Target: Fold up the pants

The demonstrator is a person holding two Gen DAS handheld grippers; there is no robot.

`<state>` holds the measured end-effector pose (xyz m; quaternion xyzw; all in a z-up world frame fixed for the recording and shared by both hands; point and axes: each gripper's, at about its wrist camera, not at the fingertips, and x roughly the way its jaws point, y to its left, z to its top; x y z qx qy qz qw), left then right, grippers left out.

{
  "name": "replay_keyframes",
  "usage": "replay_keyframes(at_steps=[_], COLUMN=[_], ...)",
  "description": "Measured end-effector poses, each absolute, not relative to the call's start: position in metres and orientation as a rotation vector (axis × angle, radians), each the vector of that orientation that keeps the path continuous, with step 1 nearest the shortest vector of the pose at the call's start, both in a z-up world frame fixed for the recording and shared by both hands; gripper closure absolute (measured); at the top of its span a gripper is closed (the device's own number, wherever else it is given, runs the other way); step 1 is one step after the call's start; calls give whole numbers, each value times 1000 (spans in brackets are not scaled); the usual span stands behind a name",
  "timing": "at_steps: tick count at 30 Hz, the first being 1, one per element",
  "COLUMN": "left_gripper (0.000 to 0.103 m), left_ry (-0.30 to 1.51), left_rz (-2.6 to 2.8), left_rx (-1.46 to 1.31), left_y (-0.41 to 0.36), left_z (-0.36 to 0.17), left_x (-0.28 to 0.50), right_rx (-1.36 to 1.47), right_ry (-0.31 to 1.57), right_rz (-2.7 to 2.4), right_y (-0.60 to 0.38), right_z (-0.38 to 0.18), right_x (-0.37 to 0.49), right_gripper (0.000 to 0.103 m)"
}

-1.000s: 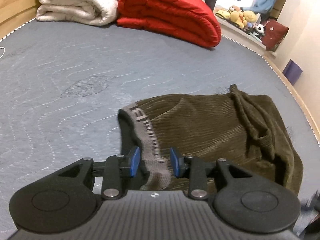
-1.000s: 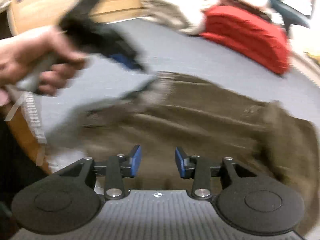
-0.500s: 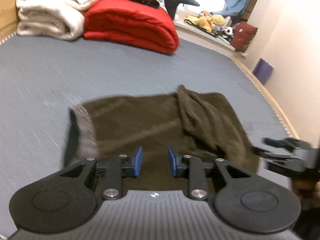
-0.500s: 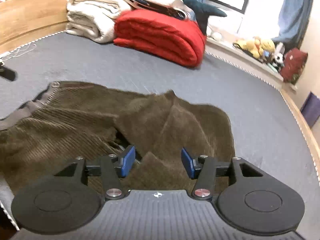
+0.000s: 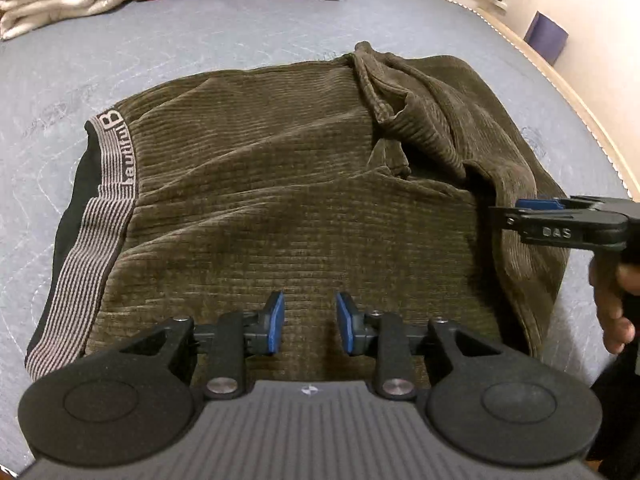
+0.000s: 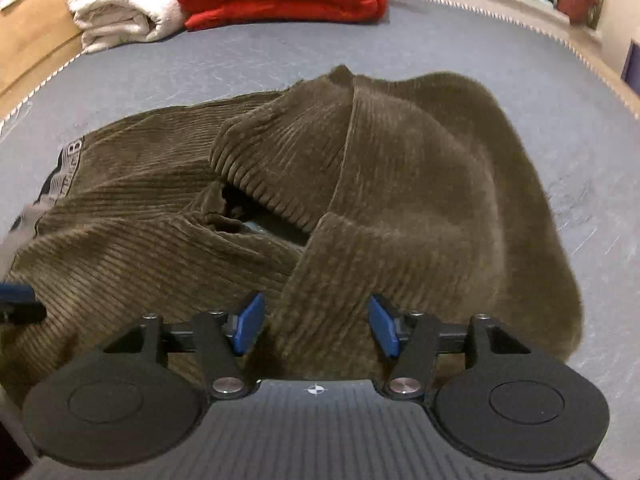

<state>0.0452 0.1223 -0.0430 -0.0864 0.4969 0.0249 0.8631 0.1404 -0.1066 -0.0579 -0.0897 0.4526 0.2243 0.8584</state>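
On the grey mattress [image 5: 240, 40] the olive corduroy pants [image 5: 300, 200] lie folded over. 1 second ago the left gripper [image 5: 309, 322] pinched the waistband [image 5: 108, 184]; now its jaws stand apart, empty, as do the right gripper's [image 6: 316, 326]. That fold seems set. Long axis runs left-right, waistband leftward.

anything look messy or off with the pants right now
Yes. The pants are only roughly folded: the leg end lies bunched and twisted, with a dark gap under one flap. The striped waistband curls, showing its black inside. No tear shows.
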Motion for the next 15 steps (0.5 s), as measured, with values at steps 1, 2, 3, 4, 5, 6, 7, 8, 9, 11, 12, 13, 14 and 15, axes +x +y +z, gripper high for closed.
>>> replay_keyframes(at_steps=[1,2,3,4,5,6,7,8,9,11,12,13,14,15], left_gripper=[70,68,67,67,67,67,66,65,64,63,63,63,63,63], left_ry=[1040,1041,1044,1047,1050,1051,1049,1045,1041,1039,1039,1038,1037,1037], left_rz=[50,51,54,55,54,50,46,44,44,51,54,56,59,65], left_rx=[-167,-150,-139,-131,-126,-120,-113,-103,-93,-79,-80,-84,-87,-91], left_y=[122,120,119,117,115,113,112,110,109,107,107,107,108,109], left_z=[-43,-44,-45,-45,-46,-46,-46,-46,-46,-46,-45,-45,-45,-44], left_x=[46,46,46,46,45,44,43,42,42,40,40,39,40,40], right_rx=[-193,-204,-211,-211,-209,-209,-213,-224,-237,-283,-304,-317,-322,-327], right_ry=[949,946,939,935,930,928,925,920,916,913,915,904,896,881], right_rz=[463,452,441,433,425,421,419,420,425,449,446,438,437,437], right_y=[-104,-102,-99,-99,-99,-100,-101,-101,-101,-102,-102,-105,-110,-117], right_z=[-60,-62,-65,-64,-65,-63,-62,-62,-62,-64,-65,-63,-59,-53], right_x=[142,143,144,145,145,145,145,145,144,142,141,139,137,134], right_gripper=[40,40,40,40,40,40,40,41,46,92,93,93,94,94])
